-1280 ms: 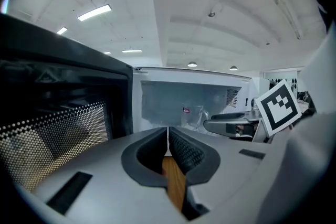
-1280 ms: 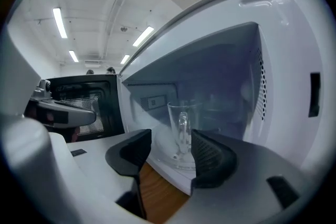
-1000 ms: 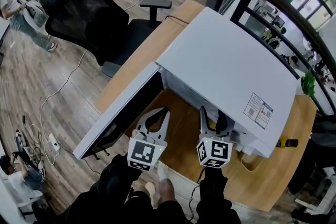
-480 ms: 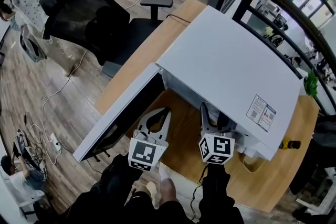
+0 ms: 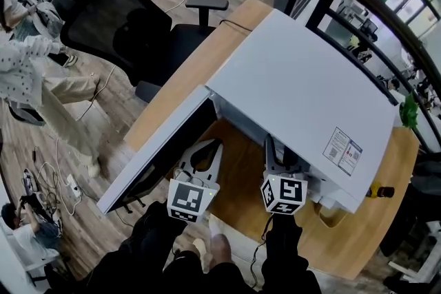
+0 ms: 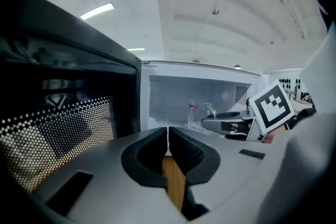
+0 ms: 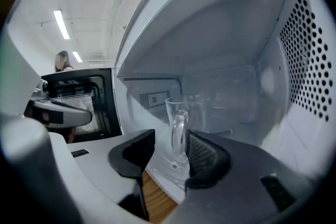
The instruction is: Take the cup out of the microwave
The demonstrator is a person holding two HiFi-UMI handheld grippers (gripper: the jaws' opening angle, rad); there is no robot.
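A clear glass cup (image 7: 188,113) with a handle stands inside the white microwave (image 5: 296,79), whose door (image 5: 155,155) hangs open to the left. My right gripper (image 7: 169,139) reaches into the cavity with its jaws closing around the cup's handle. The right pad is next to the handle and a gap remains at the left pad. In the head view the right gripper (image 5: 279,153) disappears under the microwave's top. My left gripper (image 6: 168,135) is shut on nothing in front of the opening, beside the door. Its view also shows the cup (image 6: 208,112).
The microwave sits on a wooden desk (image 5: 193,72). A black office chair (image 5: 117,17) stands behind the desk on the wood floor. A person (image 5: 41,79) walks at the far left. A dark railing (image 5: 358,3) runs along the right.
Both grippers stay nearly in place. The right gripper's fingers look slightly closer together. A person has walked into view on the floor at the left.
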